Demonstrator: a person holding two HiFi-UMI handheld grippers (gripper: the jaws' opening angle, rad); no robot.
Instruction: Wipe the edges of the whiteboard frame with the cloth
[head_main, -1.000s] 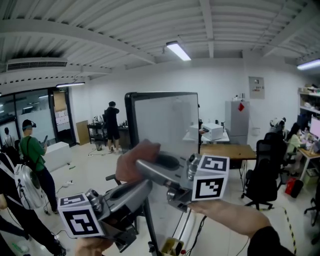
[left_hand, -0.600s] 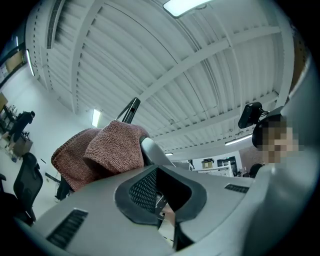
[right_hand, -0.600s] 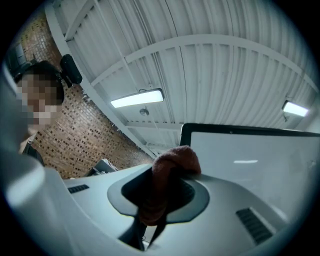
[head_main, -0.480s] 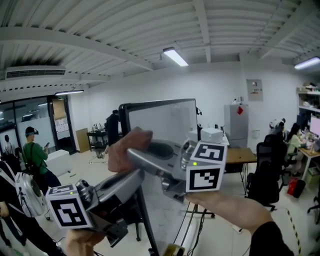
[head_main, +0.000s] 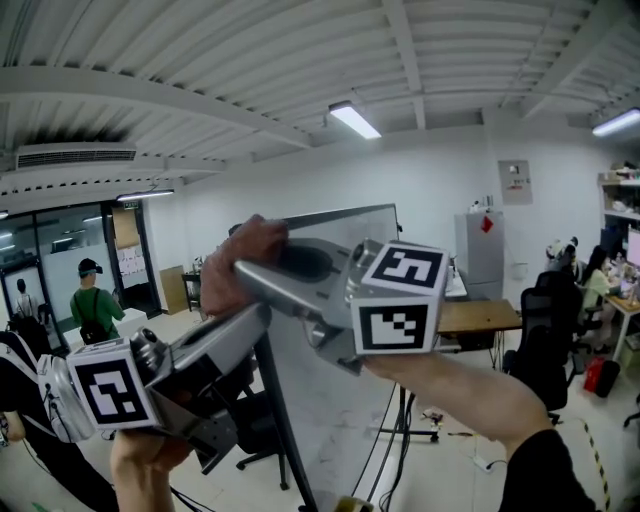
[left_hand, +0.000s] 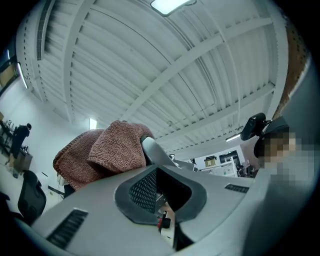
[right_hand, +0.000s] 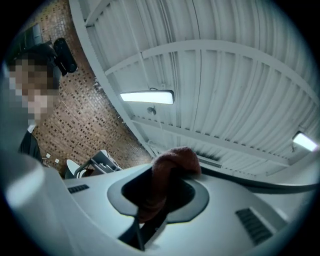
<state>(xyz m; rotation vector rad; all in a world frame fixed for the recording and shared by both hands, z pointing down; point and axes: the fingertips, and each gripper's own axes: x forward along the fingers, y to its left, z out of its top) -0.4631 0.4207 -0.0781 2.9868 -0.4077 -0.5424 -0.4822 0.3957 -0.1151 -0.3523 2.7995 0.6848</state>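
A reddish-brown cloth sits at the top left corner of the whiteboard frame, whose dark left edge runs down behind both grippers. My right gripper reaches leftward from its marker cube and is shut on the cloth, which bunches in its jaw opening. My left gripper points up and to the right, its front end tucked under the right gripper. From the left gripper view the cloth shows just ahead at upper left. The left jaws are hidden by the grey housing.
The whiteboard stands on a wheeled stand in an office. People stand at the far left, and a person sits at the right by a black office chair. A wooden table and a grey cabinet stand behind the board.
The cloth and both grippers have moved up the frame's left edge to its top left corner. The right gripper has kept hold of the cloth.
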